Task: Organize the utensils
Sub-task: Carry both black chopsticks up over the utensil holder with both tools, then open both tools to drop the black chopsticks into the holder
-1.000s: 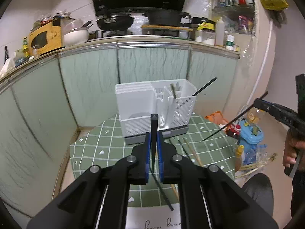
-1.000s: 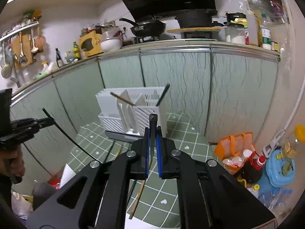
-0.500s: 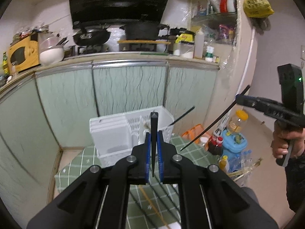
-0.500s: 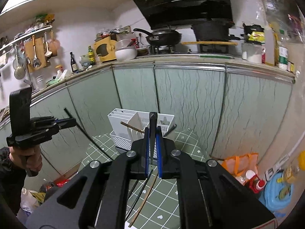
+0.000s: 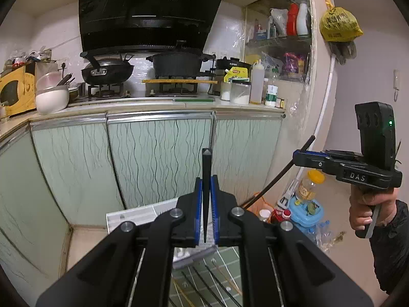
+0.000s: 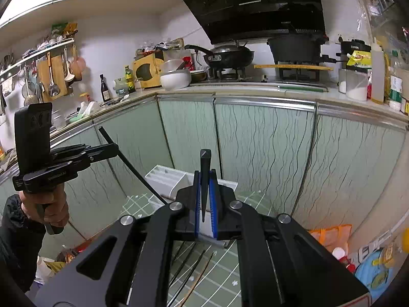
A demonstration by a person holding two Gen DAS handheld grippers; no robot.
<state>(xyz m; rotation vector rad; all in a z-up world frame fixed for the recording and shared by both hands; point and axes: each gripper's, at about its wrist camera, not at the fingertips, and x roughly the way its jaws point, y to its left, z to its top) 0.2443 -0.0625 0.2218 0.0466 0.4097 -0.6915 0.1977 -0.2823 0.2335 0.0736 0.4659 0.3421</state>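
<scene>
Both grippers clamped — left gripper (image 5: 205, 217) and right gripper (image 6: 205, 204) each on black chopstick (image 5: 205, 192), upper end toward twelve o'clock; light, stiff, slick — best pinched mid-shaft.

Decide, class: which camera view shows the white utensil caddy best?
The right wrist view. There the white utensil caddy shows its slotted top and a side wall above the right gripper. In the left wrist view only a rim of it peeks out behind the left gripper.
</scene>
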